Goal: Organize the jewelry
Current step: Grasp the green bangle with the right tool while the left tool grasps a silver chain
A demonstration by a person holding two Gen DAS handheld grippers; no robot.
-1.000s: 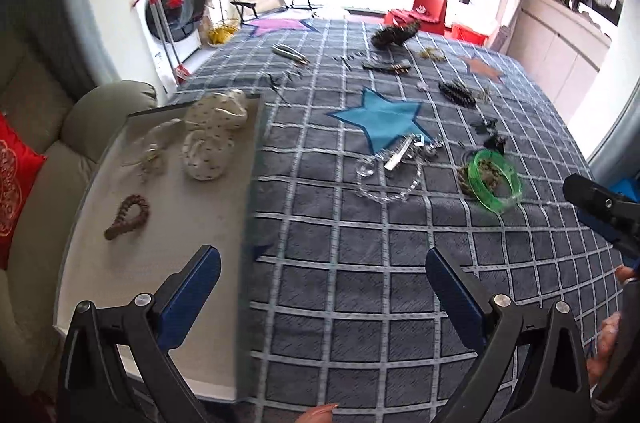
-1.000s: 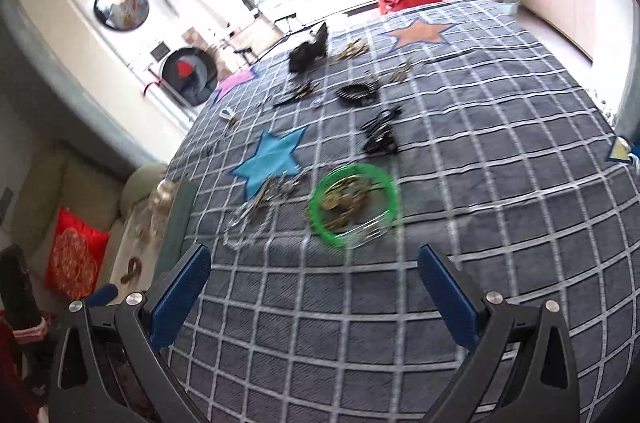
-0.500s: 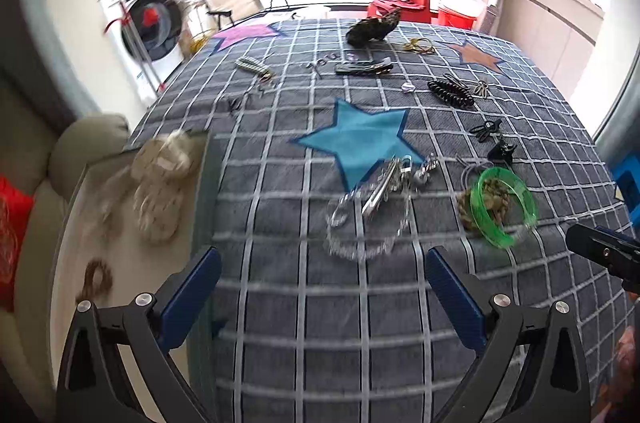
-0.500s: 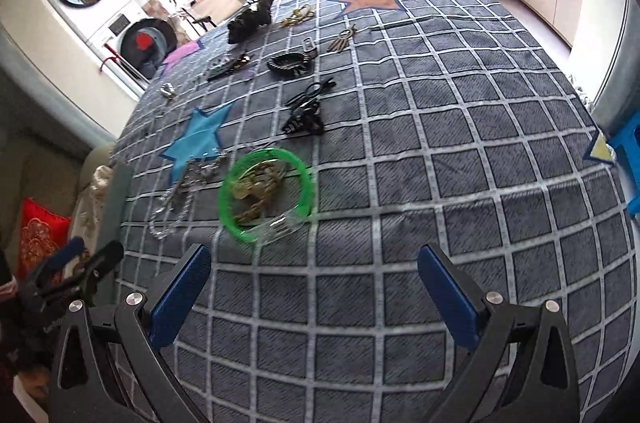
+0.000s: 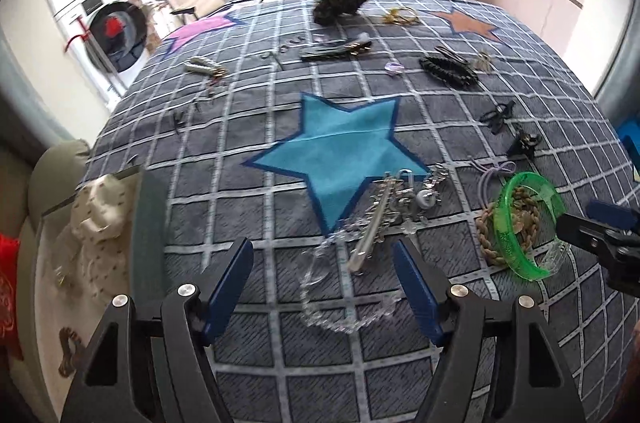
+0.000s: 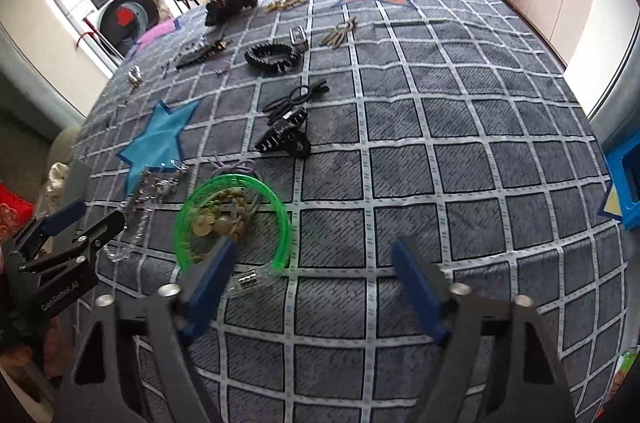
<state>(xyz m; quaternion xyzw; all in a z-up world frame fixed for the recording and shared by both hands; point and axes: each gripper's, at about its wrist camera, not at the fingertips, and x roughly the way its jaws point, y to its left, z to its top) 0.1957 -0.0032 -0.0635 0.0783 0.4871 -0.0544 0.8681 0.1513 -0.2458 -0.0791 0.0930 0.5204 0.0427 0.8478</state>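
Left gripper [image 5: 322, 281] is spread wide, empty, hovering over the clear bead necklace [image 5: 344, 307] just near of the blue star [image 5: 340, 151]. Right of that sits the green bangle [image 6: 232, 223], right gripper [image 6: 312, 275] gaping empty beside it.

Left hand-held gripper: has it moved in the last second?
Yes. The left hand-held gripper has shifted right, off the tray side, and forward toward the blue star; its open fingers now bracket the clear bead necklace on the checked cloth.
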